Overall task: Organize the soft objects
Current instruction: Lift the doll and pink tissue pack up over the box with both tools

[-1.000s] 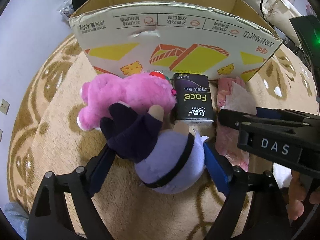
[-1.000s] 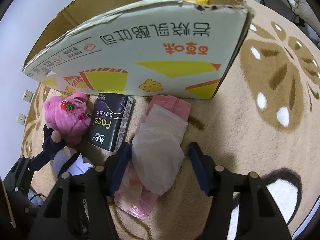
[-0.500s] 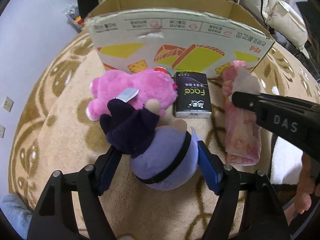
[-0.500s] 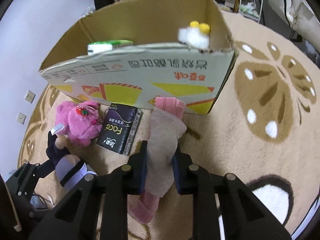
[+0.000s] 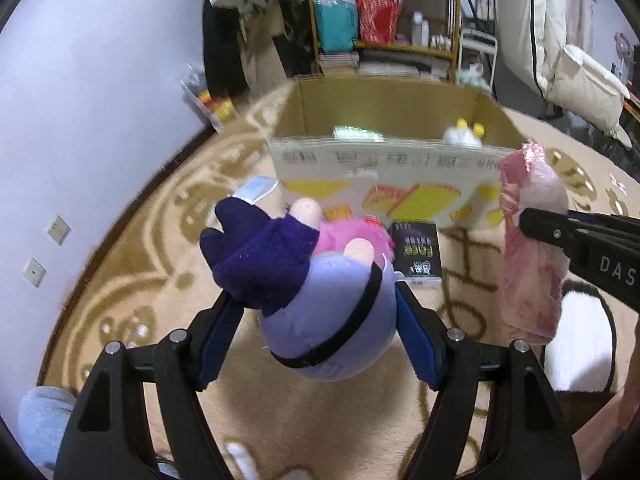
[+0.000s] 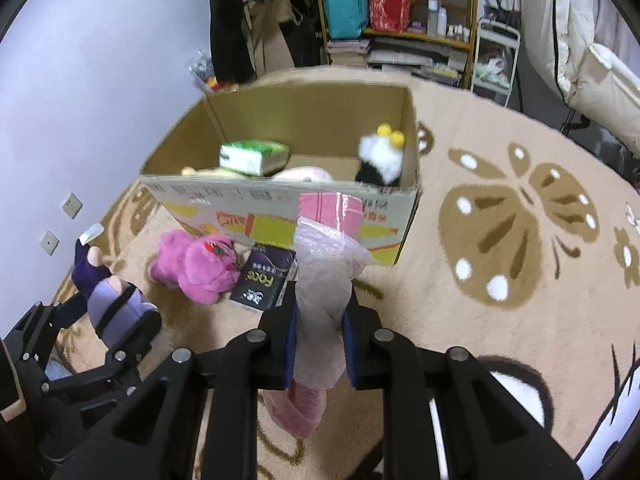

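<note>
Both items are lifted clear of the carpet point(image 6: 500, 312), so the step in hand looks like the carry toward the open cardboard box point(image 6: 280, 196) — the drop itself is not yet done.

The left hand-held gripper point(image 5: 316, 320) has its blue-padded jaws partly spread and pressed against either side of a lavender plush doll point(image 5: 332, 312) with dark purple hair, pinching it round the body. The doll hangs above the carpet, short of the box's near wall.

The right hand-held gripper point(image 6: 320, 340) has its jaws drawn close together, squeezing a pink soft pack wrapped in clear plastic point(image 6: 324, 292). The pack stands upright between the jaws, its top level with the box's front wall but not over the opening.

Next, each load probably needs to travel forward past the near rim before the jaws let go.

Left on the carpet just before the box: a pink plush bear point(image 6: 196, 268) and a dark tissue packet point(image 6: 266, 280). Inside the box lie a green tissue pack point(image 6: 254, 156) and a black-and-white plush point(image 6: 380, 160).
</note>
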A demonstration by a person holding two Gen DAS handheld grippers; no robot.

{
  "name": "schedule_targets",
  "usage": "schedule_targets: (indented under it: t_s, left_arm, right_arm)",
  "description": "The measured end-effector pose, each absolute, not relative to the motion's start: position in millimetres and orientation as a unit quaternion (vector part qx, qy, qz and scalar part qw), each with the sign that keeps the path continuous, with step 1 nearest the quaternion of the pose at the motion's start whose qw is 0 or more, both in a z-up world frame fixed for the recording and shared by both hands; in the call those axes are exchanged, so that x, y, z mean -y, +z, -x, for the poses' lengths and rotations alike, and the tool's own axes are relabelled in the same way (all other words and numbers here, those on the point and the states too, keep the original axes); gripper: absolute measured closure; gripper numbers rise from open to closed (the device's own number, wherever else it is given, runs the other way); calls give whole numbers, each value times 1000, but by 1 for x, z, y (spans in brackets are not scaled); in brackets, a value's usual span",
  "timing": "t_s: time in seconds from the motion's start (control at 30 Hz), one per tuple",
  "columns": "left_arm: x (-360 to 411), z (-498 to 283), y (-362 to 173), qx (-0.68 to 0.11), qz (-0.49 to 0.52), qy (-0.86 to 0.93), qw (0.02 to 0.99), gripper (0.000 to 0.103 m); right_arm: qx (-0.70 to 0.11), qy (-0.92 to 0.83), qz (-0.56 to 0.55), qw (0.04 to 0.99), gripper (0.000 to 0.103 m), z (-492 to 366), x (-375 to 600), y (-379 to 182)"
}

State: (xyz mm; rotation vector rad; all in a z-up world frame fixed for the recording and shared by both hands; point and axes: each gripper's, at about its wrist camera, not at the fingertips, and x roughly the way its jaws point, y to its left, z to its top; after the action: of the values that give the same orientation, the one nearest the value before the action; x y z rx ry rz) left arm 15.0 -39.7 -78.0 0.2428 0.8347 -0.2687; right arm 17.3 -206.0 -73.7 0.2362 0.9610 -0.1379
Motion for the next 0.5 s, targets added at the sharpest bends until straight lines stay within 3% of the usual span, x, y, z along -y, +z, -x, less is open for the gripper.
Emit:
schedule_targets:
  t_s: [0.5]
  left_arm:
    - [24, -13, -31, -303, -119, -102, 940, 29]
  right_arm:
    - [-347, -84, -66, 932, 83, 5, 206, -7]
